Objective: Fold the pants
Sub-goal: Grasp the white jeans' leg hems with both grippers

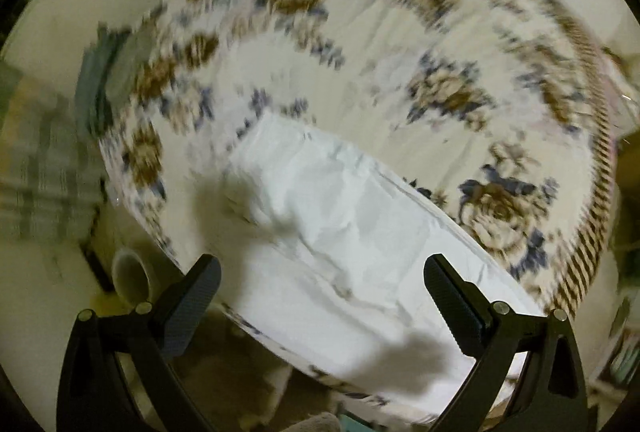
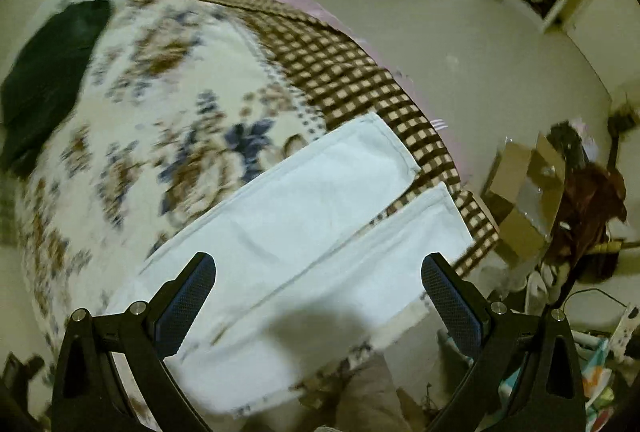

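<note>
The floral quilted bedspread (image 2: 168,80) is carrying the white cotton pants (image 2: 320,208), lying flat with both legs side by side and, as far as the blur shows, not yet folded, while the left gripper (image 1: 320,286) and right gripper (image 2: 318,284) are hovering above them, jaws apart and empty.

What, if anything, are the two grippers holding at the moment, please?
Nothing: the left gripper and right gripper both hang open above the white pants.
</note>
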